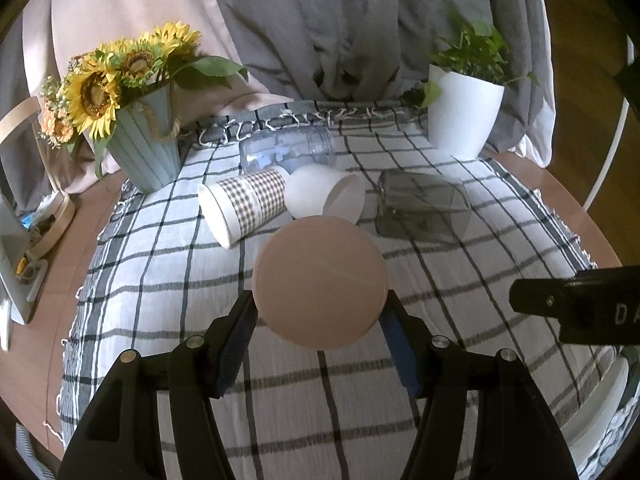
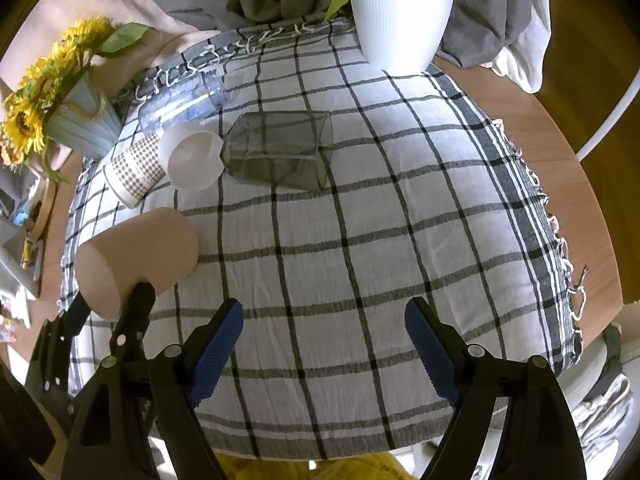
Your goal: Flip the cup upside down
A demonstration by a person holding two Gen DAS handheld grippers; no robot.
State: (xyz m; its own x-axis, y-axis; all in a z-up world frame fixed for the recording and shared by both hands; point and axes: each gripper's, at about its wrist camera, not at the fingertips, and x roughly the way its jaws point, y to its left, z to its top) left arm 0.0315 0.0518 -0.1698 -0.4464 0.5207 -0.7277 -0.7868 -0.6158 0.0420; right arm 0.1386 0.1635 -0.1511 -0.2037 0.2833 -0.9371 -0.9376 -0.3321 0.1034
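Cup: pink cup (image 1: 320,282) on its side near the tablecloth's (image 2: 360,240) left edge.
Handling: probably light, stiff, smooth; take hold across the side walls.
Left gripper (image 1: 318,312): pinching the cup's base end.
Right gripper (image 2: 324,326): spread, holding nothing.

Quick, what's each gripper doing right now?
Left gripper: shut on the pink cup.
Right gripper: open, holding nothing.
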